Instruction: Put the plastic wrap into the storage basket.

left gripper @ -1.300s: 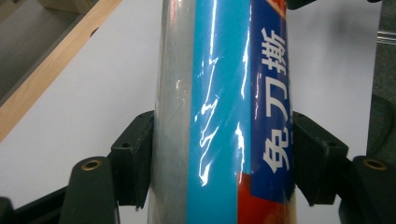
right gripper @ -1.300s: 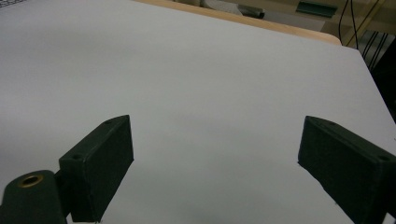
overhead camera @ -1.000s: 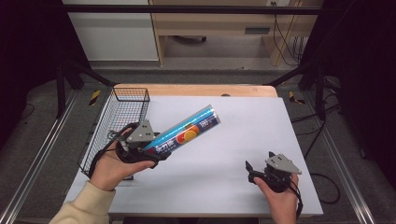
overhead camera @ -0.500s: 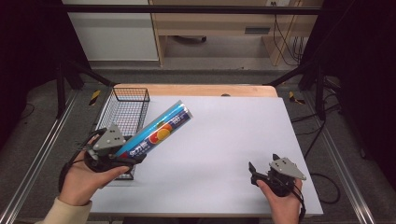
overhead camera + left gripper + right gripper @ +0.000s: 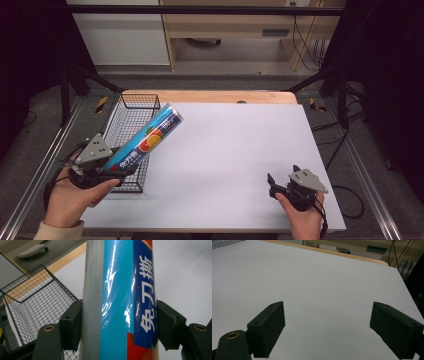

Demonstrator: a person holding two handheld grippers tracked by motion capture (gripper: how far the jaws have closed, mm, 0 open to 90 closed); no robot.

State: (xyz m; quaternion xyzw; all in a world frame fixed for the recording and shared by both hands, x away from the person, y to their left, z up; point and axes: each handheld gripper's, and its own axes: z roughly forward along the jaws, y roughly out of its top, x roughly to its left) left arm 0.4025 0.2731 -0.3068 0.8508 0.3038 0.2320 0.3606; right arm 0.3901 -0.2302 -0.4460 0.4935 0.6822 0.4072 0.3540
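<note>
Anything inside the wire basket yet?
No loose item shows inside the basket: through its mesh only table shows. The roll, clamped in the left gripper, slants above it and covers part of the near floor, so that patch can't be checked.

High view: fixed above the near edge, looking forward and down over the whole tabletop. Left gripper view: very close, aimed along its jaws past a blue roll pressed between them, with the wire basket beyond the left jaw. Right gripper view: low, aimed across bare tabletop ahead of its spread jaws. Shared by all three: tabletop and basket.
</note>
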